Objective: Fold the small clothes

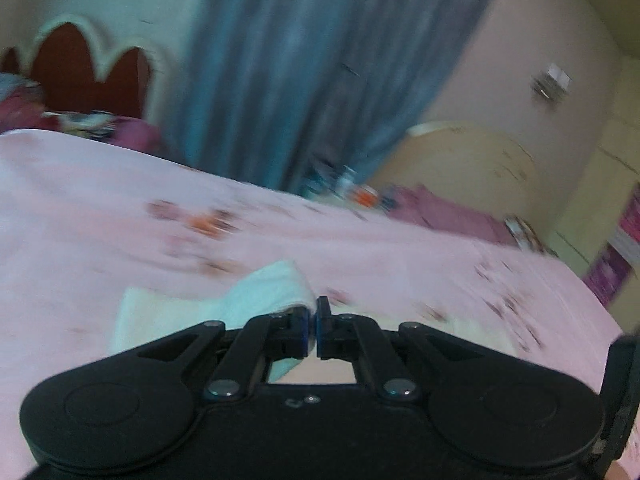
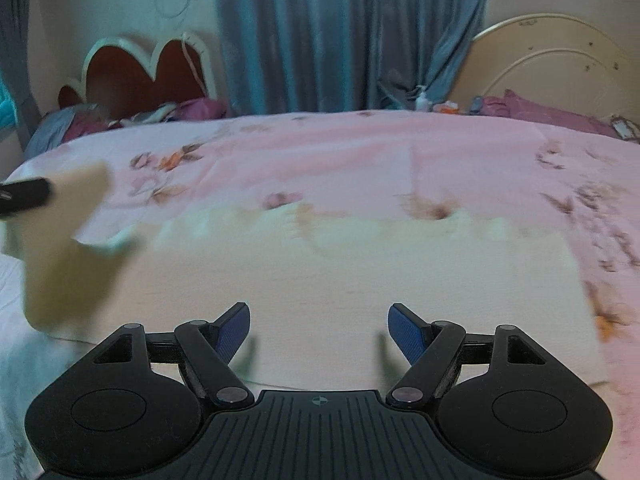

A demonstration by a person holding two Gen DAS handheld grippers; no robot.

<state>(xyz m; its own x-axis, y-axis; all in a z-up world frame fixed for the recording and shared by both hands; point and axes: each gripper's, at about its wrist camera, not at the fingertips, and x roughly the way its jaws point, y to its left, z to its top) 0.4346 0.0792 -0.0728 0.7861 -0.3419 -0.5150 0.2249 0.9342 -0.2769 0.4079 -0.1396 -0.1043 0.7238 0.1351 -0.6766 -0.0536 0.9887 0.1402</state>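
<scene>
A pale cream garment (image 2: 360, 272) lies spread flat on the pink bed. In the right wrist view its left part (image 2: 68, 248) is lifted off the sheet and hangs from my left gripper (image 2: 24, 196), which comes in from the left edge. In the left wrist view, my left gripper (image 1: 314, 320) has its jaws pressed together on a fold of that garment (image 1: 256, 288), which trails down to the left. My right gripper (image 2: 319, 328) hovers low over the near edge of the flat part. It is open, with only flat cloth beneath its blue pads (image 2: 234, 334). Both views are motion-blurred.
The bed has a pink floral sheet (image 2: 360, 152). Behind it are a red heart-shaped headboard (image 2: 148, 76), blue curtains (image 2: 320, 32) and a cream headboard (image 2: 552, 76). Purple pillows (image 2: 548, 114) and small bottles (image 2: 422, 100) sit at the far edge.
</scene>
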